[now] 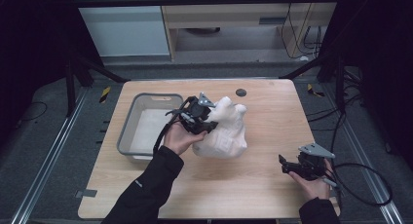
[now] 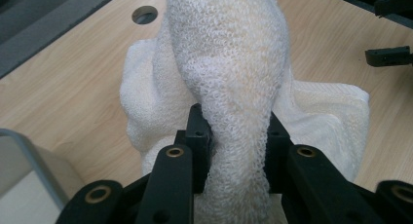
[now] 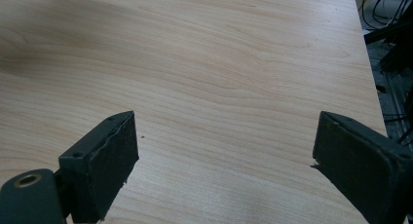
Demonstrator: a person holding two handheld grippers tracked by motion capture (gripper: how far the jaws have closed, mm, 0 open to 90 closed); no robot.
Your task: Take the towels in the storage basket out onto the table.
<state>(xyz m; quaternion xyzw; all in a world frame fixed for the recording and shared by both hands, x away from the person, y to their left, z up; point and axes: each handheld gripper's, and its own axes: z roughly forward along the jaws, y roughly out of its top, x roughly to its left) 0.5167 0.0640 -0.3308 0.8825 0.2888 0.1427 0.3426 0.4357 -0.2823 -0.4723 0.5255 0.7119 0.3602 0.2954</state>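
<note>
Wooden table, light-grained, with a small round hole near its far edge; it stands on a dark carpeted floor, with pale cabinets and loose cables beyond. Grey plastic bin on the table's left part, rectangular, with a pale lining inside. White towel, bunched into a tall heap just right of the bin, its lower folds resting on the wood. Left gripper, held by the left hand, reaches into the heap from the bin side; in the left gripper view its jaws are clamped on a thick rope-like fold of the towel, which passes between the two fingers and rises beyond them. Right gripper, held by the right hand, lies well apart from the towel near the table's right front corner; in the right gripper view its pads stand wide apart over bare wood, with nothing between them.
</note>
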